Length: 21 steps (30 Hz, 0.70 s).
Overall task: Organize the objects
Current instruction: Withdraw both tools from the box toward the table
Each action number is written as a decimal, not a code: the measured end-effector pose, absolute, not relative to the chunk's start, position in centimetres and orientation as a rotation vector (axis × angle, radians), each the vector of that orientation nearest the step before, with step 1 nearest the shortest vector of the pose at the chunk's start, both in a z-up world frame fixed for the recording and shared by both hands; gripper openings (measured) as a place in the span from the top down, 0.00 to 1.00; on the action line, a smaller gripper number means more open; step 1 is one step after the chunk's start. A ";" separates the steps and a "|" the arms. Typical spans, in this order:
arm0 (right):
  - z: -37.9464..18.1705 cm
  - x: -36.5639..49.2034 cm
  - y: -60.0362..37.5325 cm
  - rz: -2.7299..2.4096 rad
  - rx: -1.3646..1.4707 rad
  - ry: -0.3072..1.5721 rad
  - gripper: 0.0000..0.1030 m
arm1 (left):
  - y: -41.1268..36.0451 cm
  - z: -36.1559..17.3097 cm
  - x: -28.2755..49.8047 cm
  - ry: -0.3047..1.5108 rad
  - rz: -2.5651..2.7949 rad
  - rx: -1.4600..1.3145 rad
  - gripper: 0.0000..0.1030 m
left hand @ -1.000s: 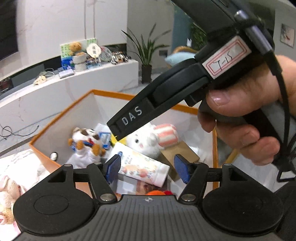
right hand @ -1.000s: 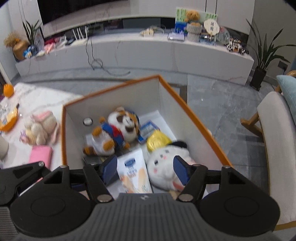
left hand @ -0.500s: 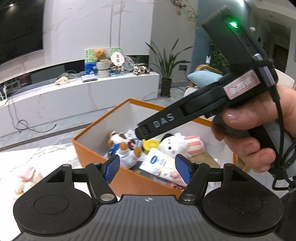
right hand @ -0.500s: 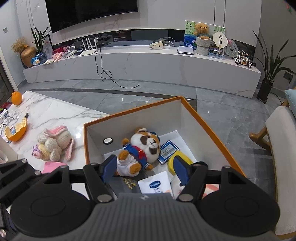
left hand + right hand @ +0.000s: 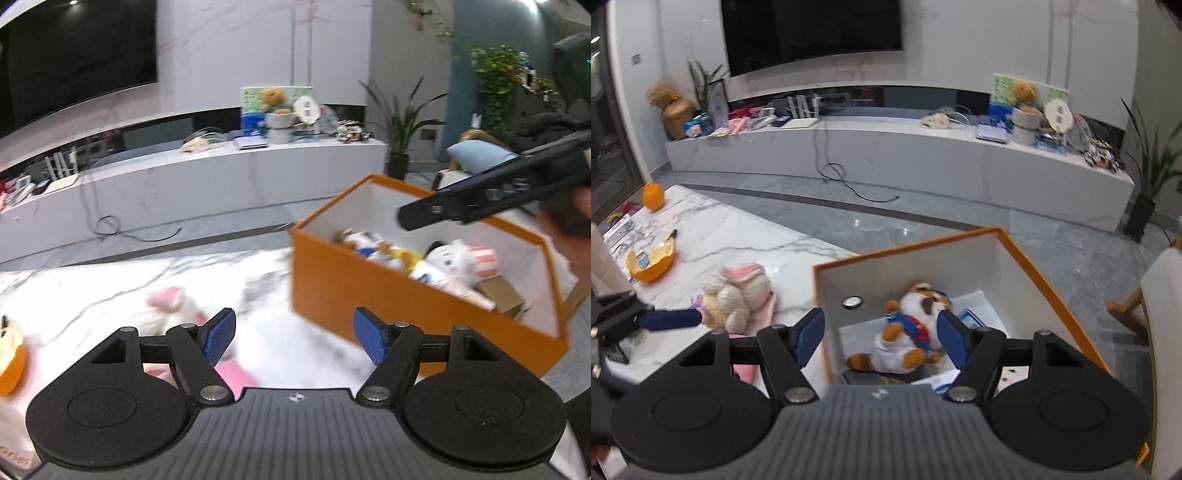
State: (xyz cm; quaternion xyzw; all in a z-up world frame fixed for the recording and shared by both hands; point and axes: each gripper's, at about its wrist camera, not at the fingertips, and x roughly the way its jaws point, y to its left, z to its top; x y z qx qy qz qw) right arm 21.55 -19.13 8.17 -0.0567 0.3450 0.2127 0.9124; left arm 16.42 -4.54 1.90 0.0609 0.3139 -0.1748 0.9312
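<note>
Bunny plush [image 5: 738, 295] lies on surface [image 5: 738, 236] left of box [image 5: 1052, 291], nearest wide-open, empty left gripper [image 5: 294, 335]; right gripper [image 5: 881, 336] also wide-open, empty.

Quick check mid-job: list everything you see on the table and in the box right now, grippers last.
Storage box: one, orange outside, white inside, at the table's right edge.
Raccoon plush: one, white, brown, blue and red, in the box.
White plush: one, pink-striped ear, in the box.
Bunny plush: one, cream and pink, on the table left of the box.
Orange peel bowl: one, far left on the table.
Whole orange: one, table's far corner.
Marble table: one, white.
Left gripper: open, empty.
Right gripper: open, empty, over the box.
</note>
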 end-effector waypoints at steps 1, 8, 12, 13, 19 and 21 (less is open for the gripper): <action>8.0 21.3 -18.8 0.450 -0.127 0.707 0.33 | -4.1 1.8 16.4 0.641 -0.350 0.133 0.20; 7.1 19.9 -15.3 0.533 -0.208 0.708 0.33 | -1.9 1.0 16.3 0.640 -0.326 0.171 0.20; 6.2 19.2 -13.5 0.574 -0.242 0.721 0.32 | -0.8 0.6 16.8 0.646 -0.323 0.191 0.19; 5.9 19.1 -13.3 0.581 -0.250 0.728 0.32 | -0.6 0.5 17.1 0.649 -0.324 0.196 0.19; 3.6 18.7 -10.9 0.617 -0.315 0.780 0.32 | 0.6 0.6 19.1 0.657 -0.320 0.203 0.17; 3.0 18.7 -10.2 0.625 -0.327 0.792 0.32 | 1.1 0.5 19.7 0.658 -0.320 0.196 0.16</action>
